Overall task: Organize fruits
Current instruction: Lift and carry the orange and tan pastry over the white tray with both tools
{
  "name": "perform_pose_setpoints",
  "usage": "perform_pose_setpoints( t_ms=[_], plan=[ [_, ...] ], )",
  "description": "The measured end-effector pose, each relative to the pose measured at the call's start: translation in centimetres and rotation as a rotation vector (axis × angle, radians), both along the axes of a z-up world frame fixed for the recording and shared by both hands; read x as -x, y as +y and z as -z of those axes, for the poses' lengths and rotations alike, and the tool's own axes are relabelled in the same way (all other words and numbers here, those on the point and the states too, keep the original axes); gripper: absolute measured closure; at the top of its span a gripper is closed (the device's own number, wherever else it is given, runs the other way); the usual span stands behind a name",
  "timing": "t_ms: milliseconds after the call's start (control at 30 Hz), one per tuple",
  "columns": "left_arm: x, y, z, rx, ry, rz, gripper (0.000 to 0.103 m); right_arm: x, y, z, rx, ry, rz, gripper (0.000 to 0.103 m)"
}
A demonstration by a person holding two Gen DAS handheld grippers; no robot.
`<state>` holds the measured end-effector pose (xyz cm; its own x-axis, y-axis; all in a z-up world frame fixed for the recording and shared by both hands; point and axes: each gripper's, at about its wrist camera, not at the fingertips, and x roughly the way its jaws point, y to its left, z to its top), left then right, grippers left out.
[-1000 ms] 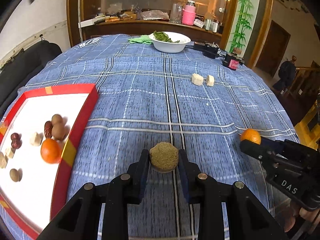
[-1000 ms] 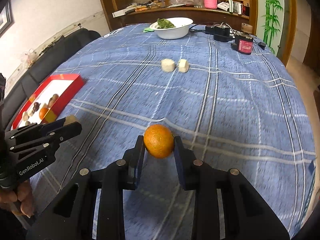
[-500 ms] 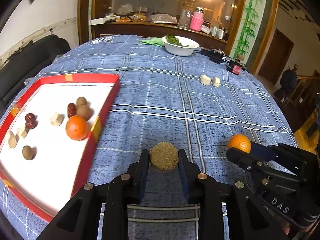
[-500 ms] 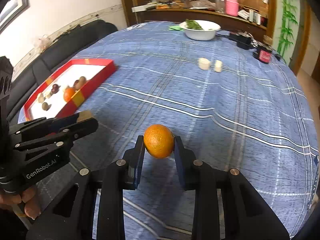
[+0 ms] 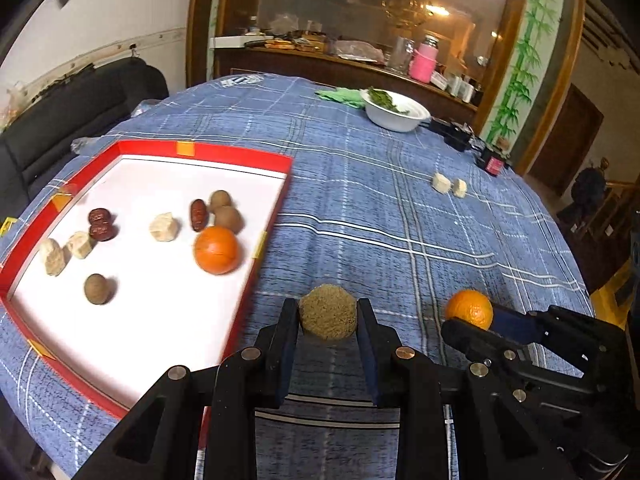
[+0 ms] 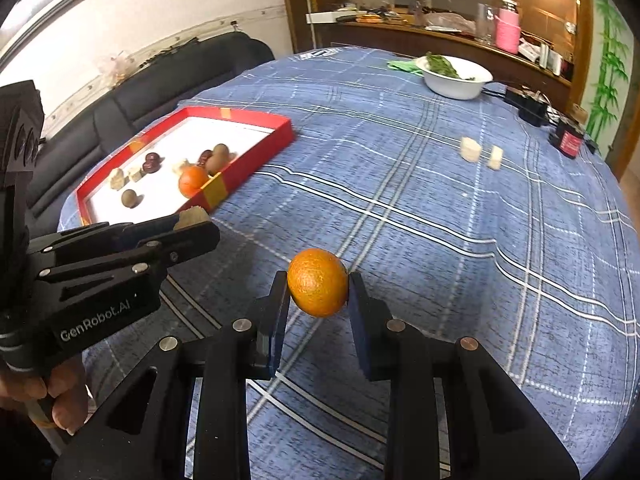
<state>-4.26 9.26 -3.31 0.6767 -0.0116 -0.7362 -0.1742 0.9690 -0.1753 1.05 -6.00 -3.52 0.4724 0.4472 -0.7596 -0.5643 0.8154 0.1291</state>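
Clamping rough tan disc (image 5: 328,312), left hand-held gripper (image 5: 328,322); right hand-held gripper (image 6: 318,300) pinching dimpled round orange (image 6: 318,282).

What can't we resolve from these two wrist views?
- Left wrist: near corner of the red tray is hidden behind the left claw.
- Right wrist: the brown fruit in the left claw is mostly hidden by its fingers.
- Both: greens in the white bowl too small to identify.
- Right wrist: two pale chunks blurred.

Tray (image 5: 276,216) left of cubes (image 5: 449,184)
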Motion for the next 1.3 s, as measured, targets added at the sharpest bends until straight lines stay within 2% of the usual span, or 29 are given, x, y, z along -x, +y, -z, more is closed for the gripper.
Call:
perform_pose_setpoints(
  t_ms=[833,1300],
  plan=[
    [0.4,10.9,0.2,0.016,0.0,-0.267,0.075,-0.9,10.9,-1.5,-0.055,-0.013,-0.208,0.075],
    [-0.3,16.1,0.5,0.013,0.007,-0.369,0.075,-1.7,16.5,-1.6,-0.056,-0.002,-0.292,0.075]
  ],
)
